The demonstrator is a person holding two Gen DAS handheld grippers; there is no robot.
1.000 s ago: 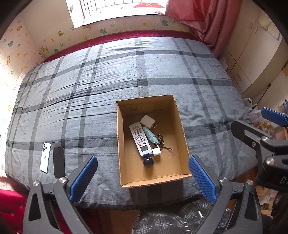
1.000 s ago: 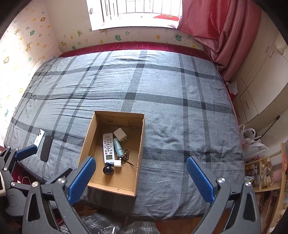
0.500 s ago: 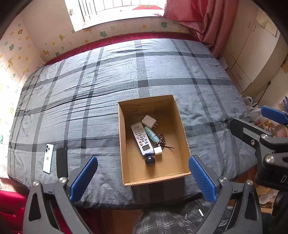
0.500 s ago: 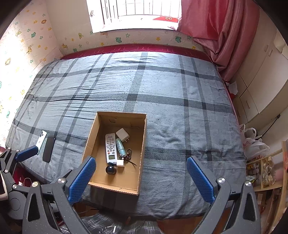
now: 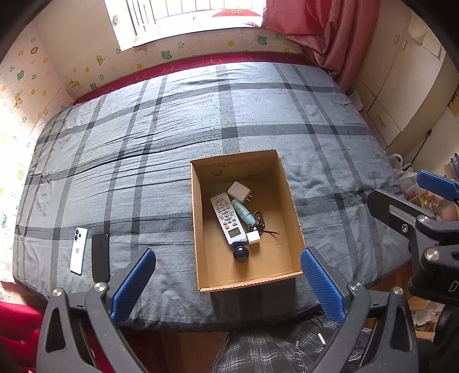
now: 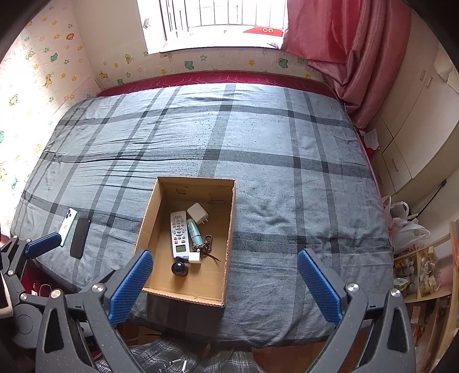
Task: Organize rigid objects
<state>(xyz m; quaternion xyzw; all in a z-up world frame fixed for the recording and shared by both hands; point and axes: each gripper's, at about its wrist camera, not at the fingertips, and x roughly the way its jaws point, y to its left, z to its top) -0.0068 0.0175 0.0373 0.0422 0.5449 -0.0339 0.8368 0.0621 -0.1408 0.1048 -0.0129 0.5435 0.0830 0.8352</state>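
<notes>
An open cardboard box (image 5: 289, 195) (image 6: 231, 229) sits near the front edge of the bed. It holds a white remote (image 5: 226, 218) (image 6: 179, 233), a white charger (image 5: 239, 190), a pale green tube (image 5: 242, 211), keys (image 5: 258, 222), a small white cube (image 5: 253, 238) and a dark ball (image 5: 240, 254). A white phone (image 5: 78, 250) (image 6: 68, 219) and a black phone (image 5: 100, 257) (image 6: 79, 238) lie side by side at the bed's front left. My left gripper (image 5: 228, 287) is open and empty, held above the bed's front edge. My right gripper (image 6: 225, 284) is open and empty, to the right of it.
The grey plaid bed cover (image 5: 172, 123) fills both views. A wall with a window (image 6: 215, 20) is at the far side, a red curtain (image 6: 350, 48) and white cabinets (image 6: 416, 114) at the right. Bags and shelves (image 6: 413, 244) stand off the bed's right corner.
Both views have pulled back slightly from the bed, so the box sits a little farther off. Nothing on the bed has moved and both grippers stay open.
</notes>
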